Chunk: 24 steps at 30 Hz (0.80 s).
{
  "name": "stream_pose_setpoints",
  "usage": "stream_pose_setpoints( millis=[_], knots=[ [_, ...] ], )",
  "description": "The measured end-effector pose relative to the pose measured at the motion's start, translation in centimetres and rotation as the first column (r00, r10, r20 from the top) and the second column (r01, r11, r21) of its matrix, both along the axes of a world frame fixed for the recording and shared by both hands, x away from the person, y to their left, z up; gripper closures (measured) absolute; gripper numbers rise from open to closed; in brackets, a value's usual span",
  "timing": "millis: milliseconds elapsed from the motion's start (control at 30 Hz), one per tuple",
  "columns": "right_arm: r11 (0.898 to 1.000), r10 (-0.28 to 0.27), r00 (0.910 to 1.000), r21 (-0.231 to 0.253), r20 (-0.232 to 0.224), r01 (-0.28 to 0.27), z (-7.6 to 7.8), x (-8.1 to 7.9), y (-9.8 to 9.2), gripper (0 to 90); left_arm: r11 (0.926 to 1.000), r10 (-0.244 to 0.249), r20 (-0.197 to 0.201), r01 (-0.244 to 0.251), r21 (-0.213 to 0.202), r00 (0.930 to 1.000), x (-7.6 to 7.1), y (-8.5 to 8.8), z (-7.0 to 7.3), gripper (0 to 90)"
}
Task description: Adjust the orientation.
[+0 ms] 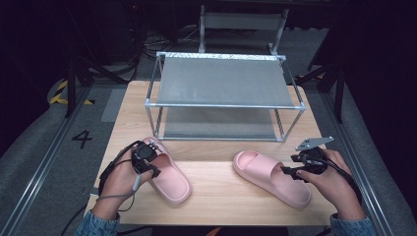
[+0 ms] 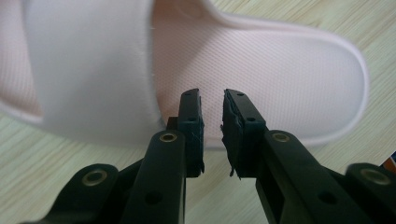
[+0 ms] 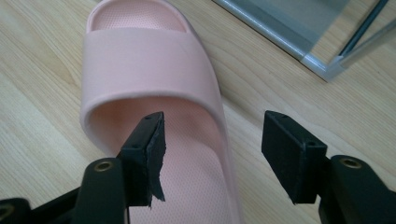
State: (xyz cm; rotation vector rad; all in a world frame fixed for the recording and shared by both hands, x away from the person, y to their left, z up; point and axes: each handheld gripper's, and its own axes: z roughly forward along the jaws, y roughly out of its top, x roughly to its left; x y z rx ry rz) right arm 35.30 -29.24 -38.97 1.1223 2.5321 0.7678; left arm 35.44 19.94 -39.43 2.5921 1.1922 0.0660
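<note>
My left claw (image 2: 212,133) hovers over the edge of the left pink slipper (image 2: 261,70). Its jaws stand close together with a small gap, and I cannot tell if they pinch the rim. The strap of this slipper is just left of the claw. My right claw (image 3: 219,149) is spread wide, with the side wall of the right pink slipper (image 3: 149,70) between its jaws, not pressed. Beyond both claws, on the bench (image 1: 221,194), stands the metal rack (image 1: 223,81).
</note>
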Motion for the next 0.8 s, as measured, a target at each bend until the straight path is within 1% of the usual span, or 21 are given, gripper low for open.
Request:
stream_pose_setpoints(
  millis=[100,167,233,300,367,467,533,567,600,633,733,767,800],
  knots=[
    [1.000,0.009,1.0000,-0.004,0.000,-0.009,-0.1,0.3,0.6,40.6,0.9999,0.013,0.000,-0.013,-0.006,0.9999,-0.2,0.8,0.0,77.1],
    [1.000,0.018,0.9998,-0.002,0.000,-0.018,0.0,0.5,0.9,40.6,0.9997,0.018,0.009,-0.019,0.014,0.9998,-0.5,1.2,0.0,76.9],
    [1.000,0.024,0.9997,-0.004,0.002,-0.024,0.0,0.7,1.0,40.6,0.9996,0.025,0.009,-0.025,0.015,0.9997,-0.5,1.3,-0.1,76.6],
    [1.000,0.029,0.9995,-0.004,0.008,-0.029,0.1,0.8,1.2,40.6,0.9988,0.032,0.019,-0.033,0.036,0.9993,-0.7,1.7,0.0,76.9],
    [1.000,0.031,0.9995,-0.001,0.009,-0.031,0.1,1.0,1.3,40.6,0.9979,0.053,0.023,-0.054,0.037,0.9983,-0.8,2.1,0.0,76.7],
    [0.999,0.040,0.9991,-0.009,0.014,-0.040,0.1,1.1,1.5,40.7,0.9946,0.084,0.046,-0.087,0.057,0.9954,-0.9,2.7,0.2,76.6],
    [0.999,0.039,0.9992,-0.005,0.011,-0.039,0.2,1.1,1.5,40.7,0.9911,0.093,0.067,-0.099,0.090,0.9934,-0.9,3.0,0.1,76.0],
    [0.999,0.039,0.9992,0.000,0.013,-0.039,0.2,1.1,1.6,40.6,0.9908,0.091,0.066,-0.097,0.094,0.9937,-0.9,3.0,0.2,75.8],
    [0.999,0.040,0.9991,0.001,0.013,-0.040,0.3,1.1,1.6,40.6,0.9918,0.091,0.064,-0.096,0.084,0.9938,-0.9,3.0,0.2,75.2],
    [0.999,0.040,0.9991,0.001,0.013,-0.040,0.3,1.1,1.6,40.6,0.9918,0.091,0.064,-0.096,0.084,0.9938,-0.9,3.0,0.2,73.5],
    [0.999,0.041,0.9991,0.002,0.015,-0.041,0.3,1.0,1.6,40.6,0.9967,0.069,0.053,-0.071,0.040,0.9962,-1.3,2.9,0.6,72.0],
    [0.999,0.040,0.9991,0.002,0.015,-0.040,0.3,1.1,1.6,40.6,0.9976,0.058,0.047,-0.059,0.037,0.9972,-1.4,2.7,0.7,71.1],
    [0.999,0.040,0.9991,0.002,0.015,-0.040,0.3,1.1,1.6,40.6,0.9976,0.058,0.047,-0.059,0.037,0.9972,-1.4,2.7,0.7,69.9]
  ],
)
